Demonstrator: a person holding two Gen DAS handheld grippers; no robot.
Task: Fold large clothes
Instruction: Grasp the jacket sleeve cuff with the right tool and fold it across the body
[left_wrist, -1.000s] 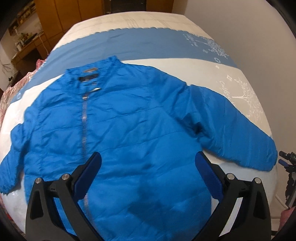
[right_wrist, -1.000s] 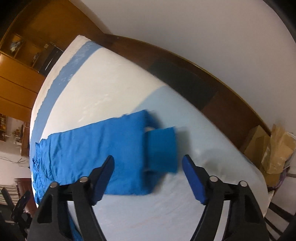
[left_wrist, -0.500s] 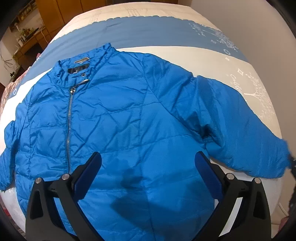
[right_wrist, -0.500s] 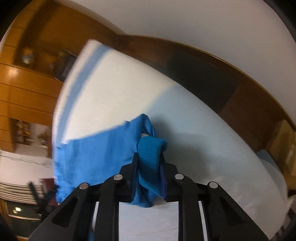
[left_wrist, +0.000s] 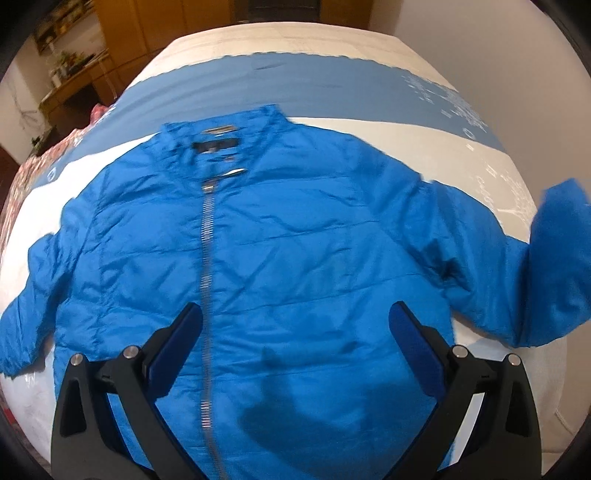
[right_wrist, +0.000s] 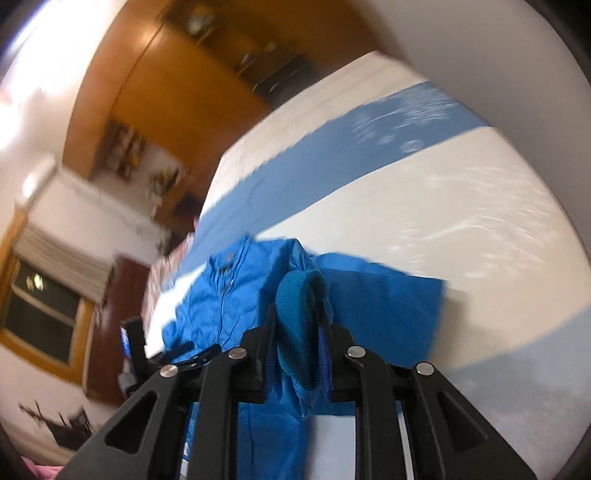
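- Blue jacket (left_wrist: 295, 258) flat on bed (left_wrist: 369, 88), collar at 12 o'clock.
- Right hand-held gripper (right_wrist: 299, 332) clamped on cuff (right_wrist: 295, 325), sleeve probably lifted at 3 o'clock.
- Left hand-held gripper (left_wrist: 295, 332) wide open above hem.

Blue jacket (left_wrist: 295, 258) flat on bed (left_wrist: 369, 85), open left tool (left_wrist: 295, 328) above hem

— How was the light?
— Warm, even indoor light; a soft shadow lay on the jacket (left_wrist: 295, 258) front.
— And sharpness?
— The left view was mostly crisp. The right view smeared with motion blur, glare upper left, fisheye bending both edges.
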